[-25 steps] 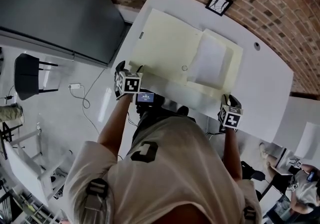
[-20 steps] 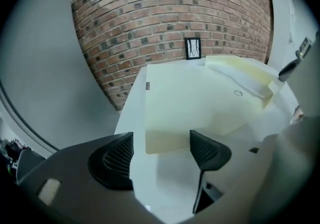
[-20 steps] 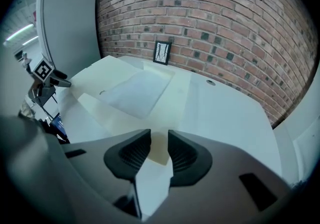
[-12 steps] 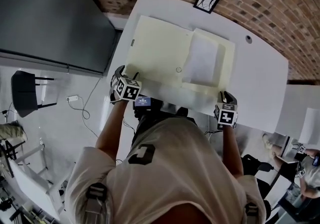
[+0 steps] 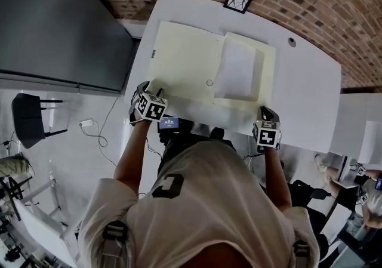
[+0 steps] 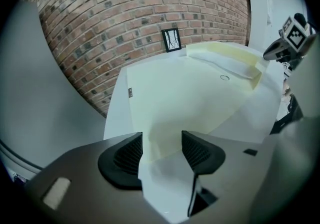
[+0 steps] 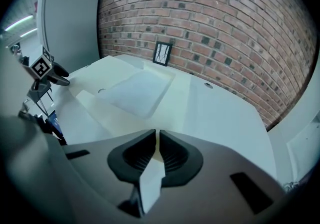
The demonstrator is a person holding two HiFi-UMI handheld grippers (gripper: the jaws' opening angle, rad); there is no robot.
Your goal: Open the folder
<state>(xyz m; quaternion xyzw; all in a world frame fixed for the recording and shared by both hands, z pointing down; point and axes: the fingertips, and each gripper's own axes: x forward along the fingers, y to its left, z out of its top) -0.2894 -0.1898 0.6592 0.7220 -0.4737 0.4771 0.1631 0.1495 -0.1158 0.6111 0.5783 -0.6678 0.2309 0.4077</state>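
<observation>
Open folder point(image 5: 185, 64), both jaws closing, left gripper point(image 6: 161, 142) wide round corner, right gripper point(image 7: 158, 138) pinching edge

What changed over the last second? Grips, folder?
Both grippers' jaws have just been closing. The right gripper now pinches the near edge of the folder. The left gripper is narrower but open, with a folder corner between its jaws. Folder, sheet and both hands stayed put.
</observation>
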